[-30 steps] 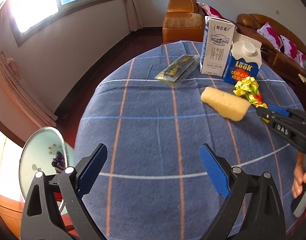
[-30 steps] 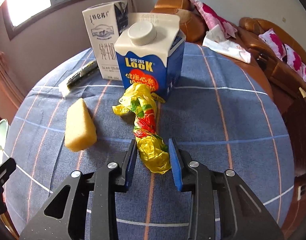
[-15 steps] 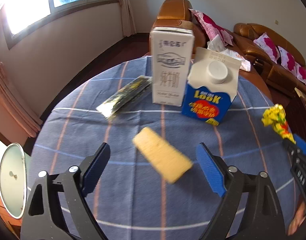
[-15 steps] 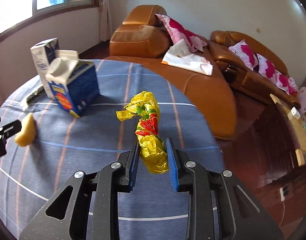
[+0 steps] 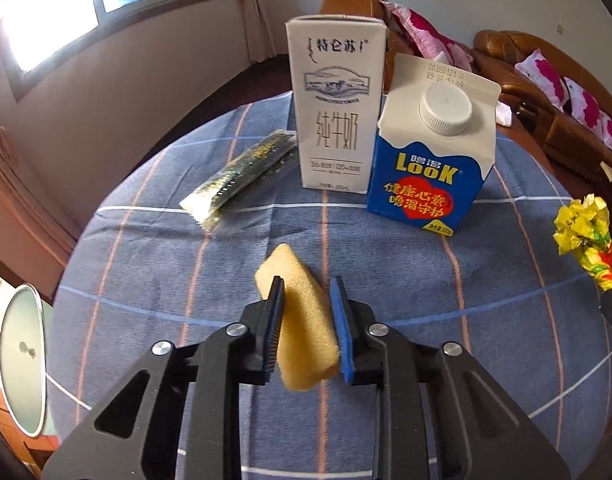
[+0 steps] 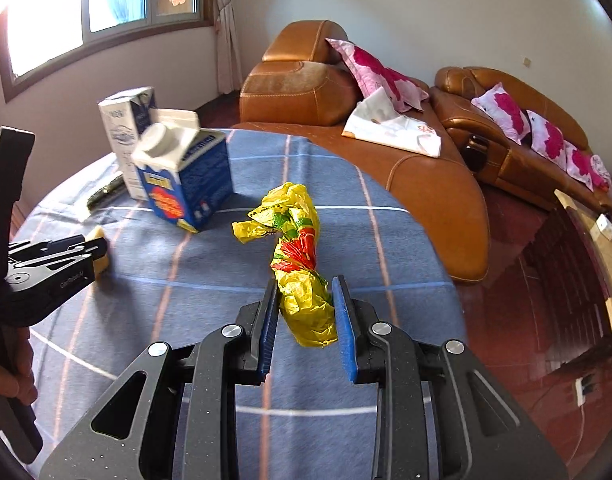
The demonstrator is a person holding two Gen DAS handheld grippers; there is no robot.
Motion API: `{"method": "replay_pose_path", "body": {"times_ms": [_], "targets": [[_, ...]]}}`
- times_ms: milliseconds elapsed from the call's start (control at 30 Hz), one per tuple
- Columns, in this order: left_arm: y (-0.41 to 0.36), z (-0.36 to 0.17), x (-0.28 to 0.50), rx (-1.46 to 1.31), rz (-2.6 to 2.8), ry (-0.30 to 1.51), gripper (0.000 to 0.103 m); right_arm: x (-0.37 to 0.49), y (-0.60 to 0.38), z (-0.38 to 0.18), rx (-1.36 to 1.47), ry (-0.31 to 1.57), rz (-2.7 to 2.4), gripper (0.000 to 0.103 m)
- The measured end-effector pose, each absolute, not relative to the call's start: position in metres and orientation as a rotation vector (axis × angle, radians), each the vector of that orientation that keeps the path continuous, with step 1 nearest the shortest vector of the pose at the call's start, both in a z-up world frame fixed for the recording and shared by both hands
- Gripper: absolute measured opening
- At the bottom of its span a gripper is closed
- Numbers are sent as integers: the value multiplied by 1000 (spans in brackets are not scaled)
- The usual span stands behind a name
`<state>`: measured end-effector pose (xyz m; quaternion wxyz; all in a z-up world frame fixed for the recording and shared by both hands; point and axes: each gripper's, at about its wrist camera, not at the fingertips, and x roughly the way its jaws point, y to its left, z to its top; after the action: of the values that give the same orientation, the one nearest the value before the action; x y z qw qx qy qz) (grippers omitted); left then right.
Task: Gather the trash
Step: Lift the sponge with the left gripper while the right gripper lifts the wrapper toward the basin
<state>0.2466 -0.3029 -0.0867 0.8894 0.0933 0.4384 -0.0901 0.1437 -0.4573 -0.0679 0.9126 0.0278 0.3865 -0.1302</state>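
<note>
The left gripper point(image 5: 306, 320) has just closed its jaws on the sponge point(image 5: 302, 320) on the tabletop point(image 5: 146, 272). The right gripper point(image 6: 304, 320) clamps a yellow wrapper point(image 6: 302, 280), right of the cartons point(image 6: 178, 168)

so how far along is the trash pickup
Nothing is visibly binned yet. In hand: the left gripper, whose jaws have just closed, pinches the yellow sponge; the right gripper holds the crumpled yellow wrapper off the table. Left on the tablecloth: white milk carton, blue LOOK carton, flat sachet.
</note>
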Motion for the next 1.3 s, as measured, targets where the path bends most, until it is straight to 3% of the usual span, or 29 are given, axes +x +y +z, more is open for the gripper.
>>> {"method": "replay_pose_path", "body": {"times_ms": [267,733,1033,1300], "targets": [[-271,-69,208,250,-235,852,21,126,-424,-60,70,772,-262,28],[-162,-58,163,109,-335,851,21,99,-352,-50,86,740,-227,28],[-131,-45,148,37,-388,833,21,96,-310,-51,103,743,-181,28],[-129,-45,139,159,-281,811,21,92,-293,-55,110,753,-173,28]]}}
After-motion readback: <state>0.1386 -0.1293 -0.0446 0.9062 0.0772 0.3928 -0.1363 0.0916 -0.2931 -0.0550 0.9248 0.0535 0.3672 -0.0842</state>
